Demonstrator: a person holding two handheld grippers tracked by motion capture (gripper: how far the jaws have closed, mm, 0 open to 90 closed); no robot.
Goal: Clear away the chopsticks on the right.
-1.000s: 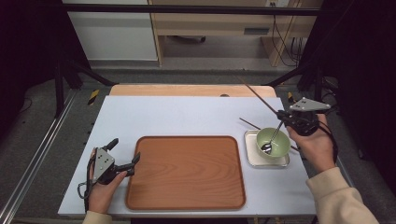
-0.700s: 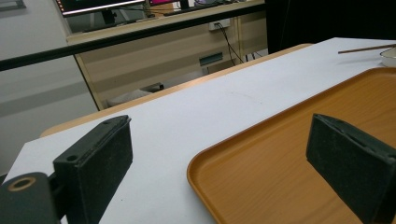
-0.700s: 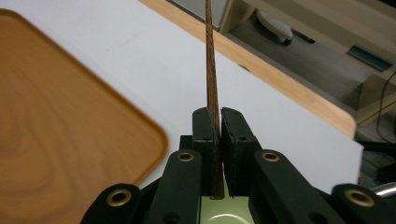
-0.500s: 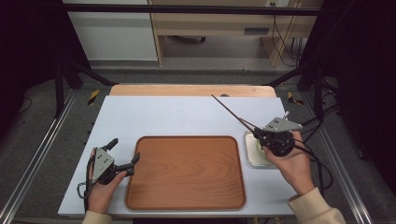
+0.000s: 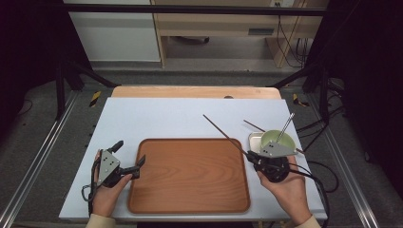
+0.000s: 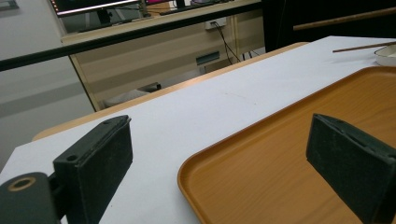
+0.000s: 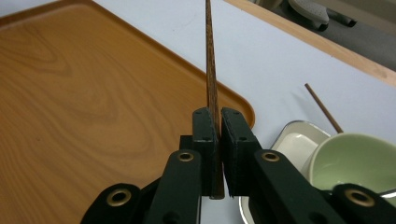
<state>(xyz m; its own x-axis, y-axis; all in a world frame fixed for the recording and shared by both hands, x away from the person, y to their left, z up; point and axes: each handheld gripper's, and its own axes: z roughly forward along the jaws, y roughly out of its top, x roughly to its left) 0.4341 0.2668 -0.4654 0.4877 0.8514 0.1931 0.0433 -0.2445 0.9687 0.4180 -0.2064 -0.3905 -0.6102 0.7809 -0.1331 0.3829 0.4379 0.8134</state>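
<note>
Right gripper (image 5: pixel 252 156) is pinching a chopstick (image 5: pixel 223 134): in the right gripper view the jaws are pressed onto the stick (image 7: pixel 211 84), which runs straight up and away between them. From the high view I see it angling up-left from the gripper, out over the tray's (image 5: pixel 190 199) right edge and the white mat (image 5: pixel 157 114). My right hand (image 5: pixel 285 190) sits at the tray's right side, just in front of the bowl.

Second chopstick (image 5: pixel 254 125) lies on the mat behind the white dish (image 5: pixel 254 138), one end passing behind the dish and the bowl; in the right gripper view it's the thin brown stick (image 7: pixel 323 107) behind the dish rim (image 7: pixel 299 140).

Green bowl (image 5: pixel 275 138) sits in the dish, with a metal utensil (image 5: pixel 286 124) leaning out of it to the upper right. Can't tell what kind of utensil.

Left gripper (image 5: pixel 129 159) is spread wide, holding nothing. The left gripper view shows one pad (image 6: pixel 100 161) over the mat and the other pad (image 6: pixel 355 172) over the tray's (image 6: pixel 243 154) left corner. Left hand (image 5: pixel 107 190) rests on the mat at the tray's left edge.

Tray is bare wood-grain, nothing on it.
</note>
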